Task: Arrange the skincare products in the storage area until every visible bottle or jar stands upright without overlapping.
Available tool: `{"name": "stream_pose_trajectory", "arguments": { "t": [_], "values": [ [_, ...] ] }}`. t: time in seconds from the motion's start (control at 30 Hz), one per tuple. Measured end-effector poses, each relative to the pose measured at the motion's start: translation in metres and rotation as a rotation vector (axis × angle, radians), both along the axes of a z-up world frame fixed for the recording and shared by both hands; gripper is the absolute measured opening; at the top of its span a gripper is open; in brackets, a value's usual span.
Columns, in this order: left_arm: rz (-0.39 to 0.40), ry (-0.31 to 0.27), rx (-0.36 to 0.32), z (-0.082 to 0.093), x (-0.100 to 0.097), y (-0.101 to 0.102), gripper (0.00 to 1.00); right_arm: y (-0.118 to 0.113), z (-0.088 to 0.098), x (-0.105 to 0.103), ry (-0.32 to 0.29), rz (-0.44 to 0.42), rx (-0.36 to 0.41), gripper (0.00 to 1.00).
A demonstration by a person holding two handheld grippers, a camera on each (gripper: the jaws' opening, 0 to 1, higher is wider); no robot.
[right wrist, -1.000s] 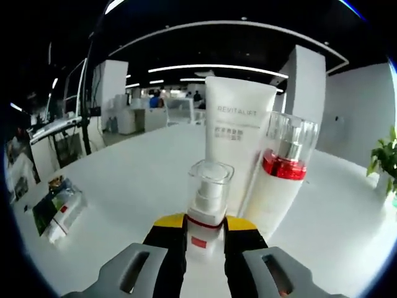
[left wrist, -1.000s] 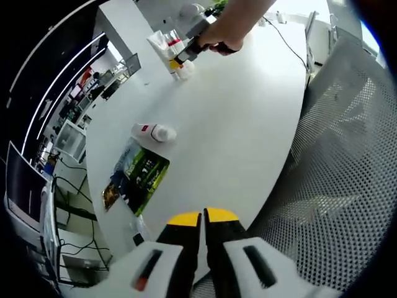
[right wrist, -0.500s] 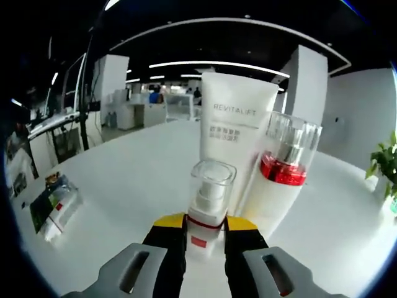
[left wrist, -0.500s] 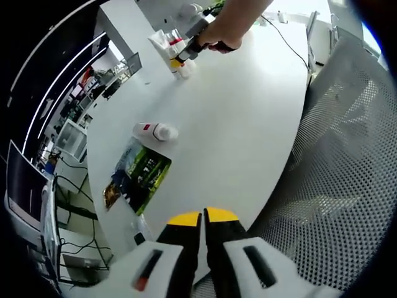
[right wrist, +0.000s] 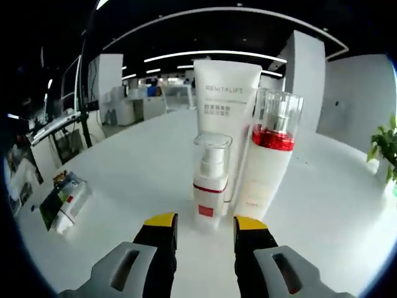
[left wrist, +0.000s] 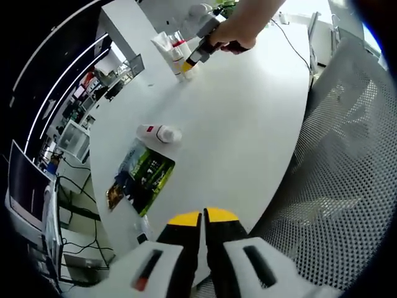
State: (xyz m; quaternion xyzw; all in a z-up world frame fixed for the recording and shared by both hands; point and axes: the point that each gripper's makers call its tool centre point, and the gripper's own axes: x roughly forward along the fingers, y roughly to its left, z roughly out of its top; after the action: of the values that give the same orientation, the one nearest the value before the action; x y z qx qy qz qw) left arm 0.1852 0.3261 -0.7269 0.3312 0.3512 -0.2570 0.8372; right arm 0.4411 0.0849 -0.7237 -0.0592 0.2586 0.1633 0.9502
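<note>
The white table (left wrist: 248, 124) has a rounded edge. A grey mesh chair back (left wrist: 347, 186) stands beside it. Linear ceiling lights (right wrist: 205, 57) run across a dark ceiling. A white square column (right wrist: 304, 81) rises behind the table. A potted plant (right wrist: 386, 155) stands at the right.

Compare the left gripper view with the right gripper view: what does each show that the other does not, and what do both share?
Left gripper view alone: the person's hand, a mesh chair, and its own shut tongs.

Right gripper view alone: the REVITALIFT lettering on the tube and its own open tongs.

Both: the white table, the standing products, the lying bottle and the green leaflet.
</note>
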Motion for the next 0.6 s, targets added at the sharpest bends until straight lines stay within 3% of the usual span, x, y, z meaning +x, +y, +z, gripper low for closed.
{"name": "stream_pose_trajectory", "arguments": {
  "t": [0.17,0.27,0.43,0.5,0.6],
  "values": [
    [0.004,-0.014,-0.004,0.003,0.001,0.0,0.0,0.021,-0.012,-0.046,0.068,0.08,-0.007,0.39],
    [0.007,-0.023,-0.005,0.004,0.002,0.001,0.0,0.041,-0.019,-0.082,0.147,0.153,0.007,0.43],
    [0.018,-0.049,-0.011,0.009,0.005,0.002,0.0,0.064,-0.023,-0.106,0.231,0.196,0.035,0.55],
    [0.013,-0.062,-0.011,0.011,0.005,0.0,0.0,0.086,-0.019,-0.114,0.285,0.207,0.094,0.59],
    [0.014,-0.074,-0.017,0.014,0.006,0.0,0.0,0.12,0.005,-0.107,0.249,0.257,0.149,0.62]
  ]
}}
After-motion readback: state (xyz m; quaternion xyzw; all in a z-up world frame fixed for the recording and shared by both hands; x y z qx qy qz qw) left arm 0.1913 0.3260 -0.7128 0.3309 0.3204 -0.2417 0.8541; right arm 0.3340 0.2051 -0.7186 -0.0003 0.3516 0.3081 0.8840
